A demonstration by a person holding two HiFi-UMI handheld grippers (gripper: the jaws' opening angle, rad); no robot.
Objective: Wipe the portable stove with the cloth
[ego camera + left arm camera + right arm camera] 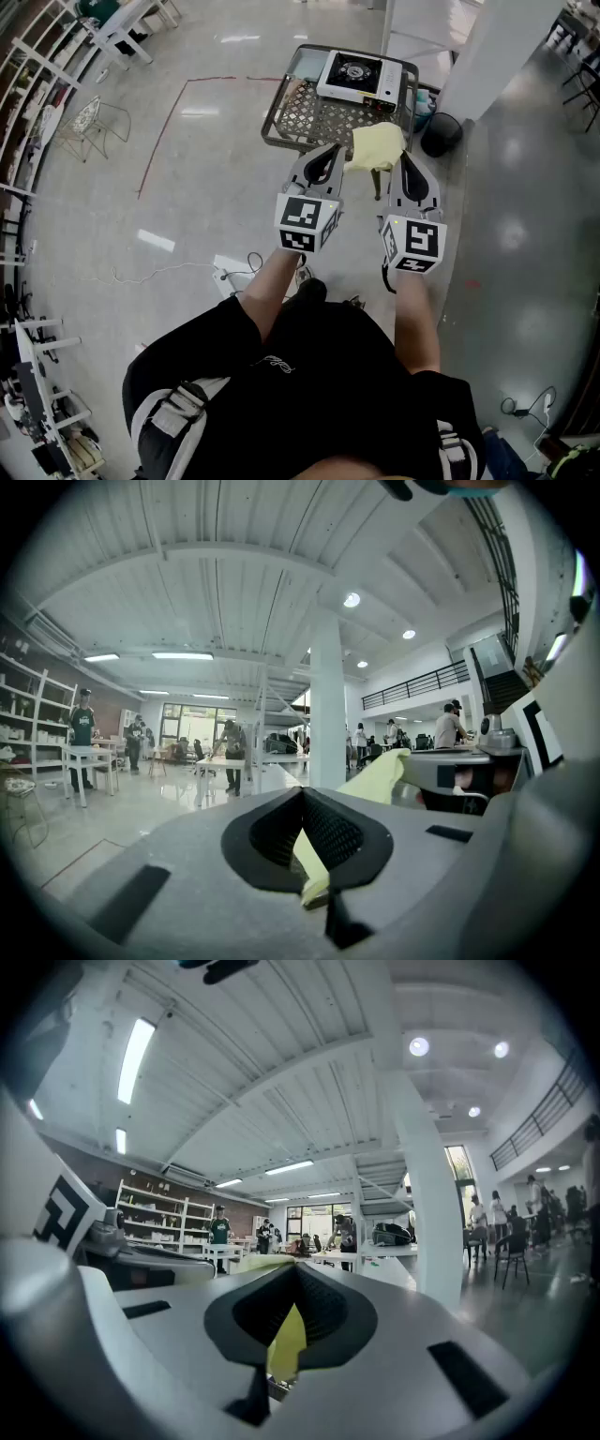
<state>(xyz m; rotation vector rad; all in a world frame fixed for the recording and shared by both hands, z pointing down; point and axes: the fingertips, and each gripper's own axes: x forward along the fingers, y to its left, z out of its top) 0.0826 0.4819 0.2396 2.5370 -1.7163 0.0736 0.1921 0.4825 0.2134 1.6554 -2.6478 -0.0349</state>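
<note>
A white portable stove (pixel 356 77) with a black burner stands at the far end of a black mesh table (pixel 300 117). Nearer me, a yellow cloth (pixel 377 147) hangs stretched between both grippers, in the air over the table's near right corner. My left gripper (pixel 332 156) is shut on the cloth's left edge, and a yellow strip (pixel 309 866) shows pinched in its jaws. On the cloth's right edge my right gripper (pixel 405 161) is shut, with yellow fabric (pixel 287 1340) squeezed between its pads. Both grippers point level, away from me.
A black bin (pixel 441 134) stands on the floor right of the table, beside a white pillar (pixel 487 47). A white cable (pixel 169 270) and a red tape line (pixel 159 141) lie on the floor to the left. People and tables show far off in both gripper views.
</note>
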